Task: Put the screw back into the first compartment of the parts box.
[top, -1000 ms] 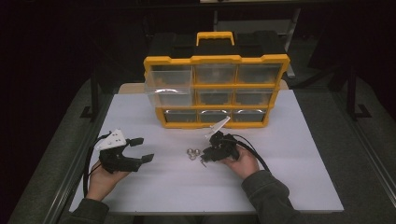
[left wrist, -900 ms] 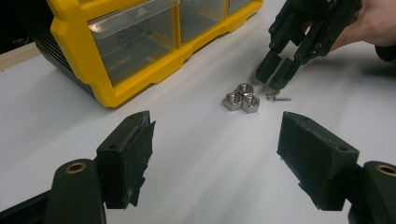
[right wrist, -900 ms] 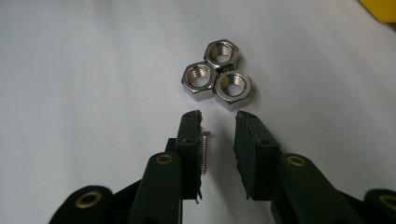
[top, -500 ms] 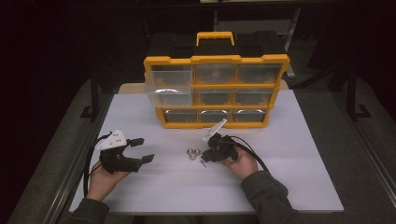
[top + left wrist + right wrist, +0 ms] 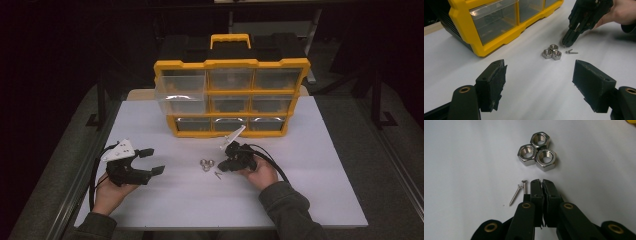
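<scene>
Resting beside 2 screws, right gripper just closed, empty; left gripper spread apart.

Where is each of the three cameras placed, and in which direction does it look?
High view: above the person's side, looking forward and down at the organizer; both forearms show.
Left gripper view: rides on the left gripper, looking between its open jaws toward the nuts.
Right gripper view: rides on the right gripper, jaws just closed on nothing beside two screws.
Shared: nuts and screws.
</scene>
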`<state>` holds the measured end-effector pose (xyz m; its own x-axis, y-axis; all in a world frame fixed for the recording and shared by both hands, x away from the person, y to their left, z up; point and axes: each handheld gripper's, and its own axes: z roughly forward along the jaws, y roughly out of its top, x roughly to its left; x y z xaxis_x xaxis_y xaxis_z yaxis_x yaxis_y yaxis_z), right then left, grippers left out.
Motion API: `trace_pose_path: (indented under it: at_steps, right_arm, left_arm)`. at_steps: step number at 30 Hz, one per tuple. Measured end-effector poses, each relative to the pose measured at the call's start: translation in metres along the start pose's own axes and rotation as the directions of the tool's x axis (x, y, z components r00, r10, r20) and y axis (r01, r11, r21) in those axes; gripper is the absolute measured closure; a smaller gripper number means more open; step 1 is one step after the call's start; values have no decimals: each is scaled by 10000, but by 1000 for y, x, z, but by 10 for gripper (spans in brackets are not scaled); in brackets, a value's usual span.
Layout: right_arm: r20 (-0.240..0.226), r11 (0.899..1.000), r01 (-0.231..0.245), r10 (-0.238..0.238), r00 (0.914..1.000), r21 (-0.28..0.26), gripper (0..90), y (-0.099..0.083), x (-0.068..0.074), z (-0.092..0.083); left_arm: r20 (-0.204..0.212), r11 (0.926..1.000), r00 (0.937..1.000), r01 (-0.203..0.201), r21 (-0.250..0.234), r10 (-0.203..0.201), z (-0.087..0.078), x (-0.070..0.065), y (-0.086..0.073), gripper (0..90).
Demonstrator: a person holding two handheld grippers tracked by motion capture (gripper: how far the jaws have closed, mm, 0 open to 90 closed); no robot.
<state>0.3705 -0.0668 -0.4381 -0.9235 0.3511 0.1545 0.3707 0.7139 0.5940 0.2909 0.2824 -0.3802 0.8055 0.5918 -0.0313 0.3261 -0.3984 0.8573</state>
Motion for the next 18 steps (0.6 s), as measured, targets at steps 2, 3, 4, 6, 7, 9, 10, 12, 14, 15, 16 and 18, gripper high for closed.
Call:
trace_pose_path:
  at_steps: [2, 3, 4, 6, 7, 9, 10, 12, 14, 15, 16, 18]
  right_arm:
    - [-140, 9999, -28, 27, 9999, -115, 862, 0, 0, -7]
    - [-164, 9999, -61, 59, 9998, -118, 862, 1, 1, -10]
    - [-164, 9999, -61, 59, 9998, -118, 862, 1, 1, -10]
    - [-167, 9998, -47, 43, 9999, -189, 862, 4, 1, -22]
    - [-139, 9997, -69, 66, 9999, -220, 862, 5, 1, -27]
    - [-211, 9994, -43, 36, 9998, -336, 863, 7, 0, -31]
    - [-193, 9988, 155, -164, 9997, -468, 863, 9, -2, -35]
    - [-162, 9988, 69, -77, 9998, -489, 863, 13, -1, -45]
    - [-309, 9975, 76, -98, 9995, -707, 863, 19, -2, -59]
    - [-357, 9972, 86, -113, 9993, -749, 863, 22, -3, -63]
    - [-357, 9972, 86, -113, 9993, -749, 863, 22, -3, -63]
    - [-418, 9957, 159, -198, 9989, -915, 864, 28, -4, -76]
  left_arm:
    - [-17, 10000, 10000, 3, -2, -3, 0, 0, 0, 261]
    - [-32, 10000, 10000, 45, -7, -45, 0, 0, -1, 262]
    - [-32, 10000, 10000, 45, -7, -45, 0, 0, -1, 262]
    - [11, 10000, 10000, 21, 41, -21, 0, 1, 0, 261]
    - [18, 10000, 10000, 57, 5, -57, 0, 1, -1, 261]
    - [25, 10000, 10000, 37, 1, -37, 0, 1, -1, 261]
    - [30, 10000, 10000, 53, 11, -53, 0, 1, -1, 261]
    - [30, 10000, 10000, 78, -5, -78, 0, 1, -1, 261]
    - [56, 9999, 9999, 163, -52, -163, -1, 1, -1, 261]
    - [66, 9999, 9998, 170, -28, -170, -1, 1, -1, 261]
    - [70, 9998, 9998, 181, -27, -181, -1, 0, -1, 261]
    - [54, 10000, 10000, 16, -66, -15, -1, 1, 0, 259]
